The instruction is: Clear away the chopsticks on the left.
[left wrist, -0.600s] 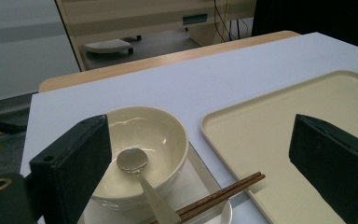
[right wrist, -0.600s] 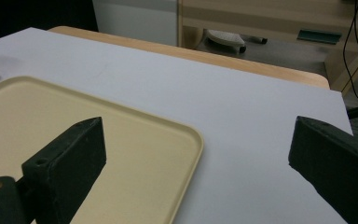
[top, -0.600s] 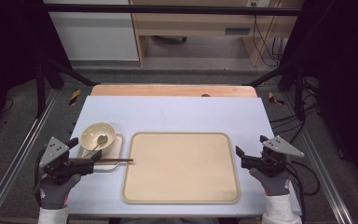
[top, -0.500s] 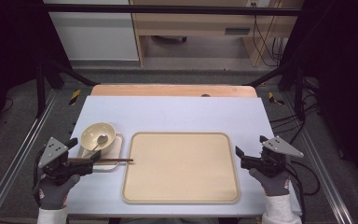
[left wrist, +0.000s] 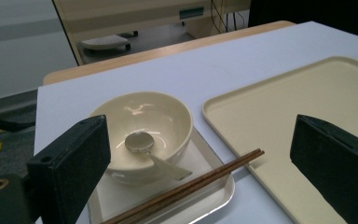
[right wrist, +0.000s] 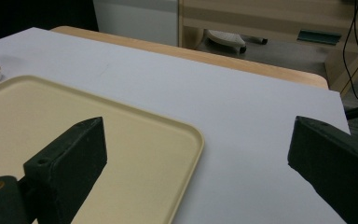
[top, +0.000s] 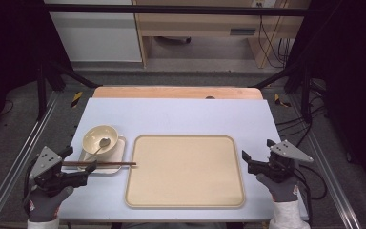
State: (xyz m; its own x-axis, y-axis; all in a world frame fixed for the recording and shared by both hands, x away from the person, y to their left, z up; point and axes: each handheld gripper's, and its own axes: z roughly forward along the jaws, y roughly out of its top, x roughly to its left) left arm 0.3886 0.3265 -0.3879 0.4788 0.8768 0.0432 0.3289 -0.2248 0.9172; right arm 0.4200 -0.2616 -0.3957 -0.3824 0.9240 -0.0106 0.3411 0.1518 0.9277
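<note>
Table, pale sheet, near-left corner | chopsticks lie across small tray beside bowl, long axis running left to right | left hand-held gripper nearer, released, jaws straddling handle end | right hand-held gripper released, far edge.

No readable text, labels, brands, numbers, or signs anywhere
</note>
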